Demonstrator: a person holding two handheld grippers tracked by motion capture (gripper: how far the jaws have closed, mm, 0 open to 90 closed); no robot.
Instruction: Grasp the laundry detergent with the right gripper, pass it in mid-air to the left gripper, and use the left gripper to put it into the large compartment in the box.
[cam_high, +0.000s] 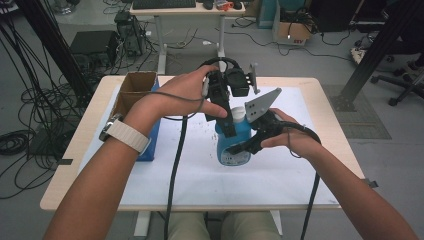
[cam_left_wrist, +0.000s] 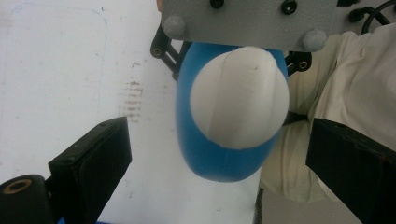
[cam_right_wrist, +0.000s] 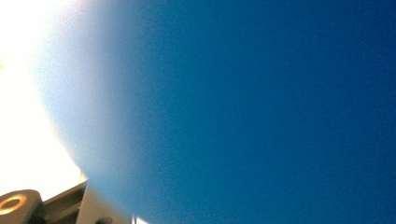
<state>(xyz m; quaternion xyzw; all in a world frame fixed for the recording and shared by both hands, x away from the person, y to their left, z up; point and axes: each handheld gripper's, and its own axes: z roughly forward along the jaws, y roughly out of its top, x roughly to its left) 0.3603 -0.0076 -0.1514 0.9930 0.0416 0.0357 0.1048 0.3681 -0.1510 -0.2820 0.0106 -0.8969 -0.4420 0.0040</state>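
Left gripper view looks straight down on the bottle's white cap (cam_left_wrist: 239, 95), which sits between the left gripper (cam_left_wrist: 219, 158)'s jaws; they stand wide apart, touching nothing. In the high view the blue bottle (cam_high: 233, 145) stands upright mid-table (cam_high: 200, 180), and the right gripper (cam_high: 250, 142) clasps its body from the side, jaws closed on it. Right gripper view shows blurred blue bottle wall close up.

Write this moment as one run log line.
right gripper: shut on blue bottle | left gripper: open above white cap | bottle upright
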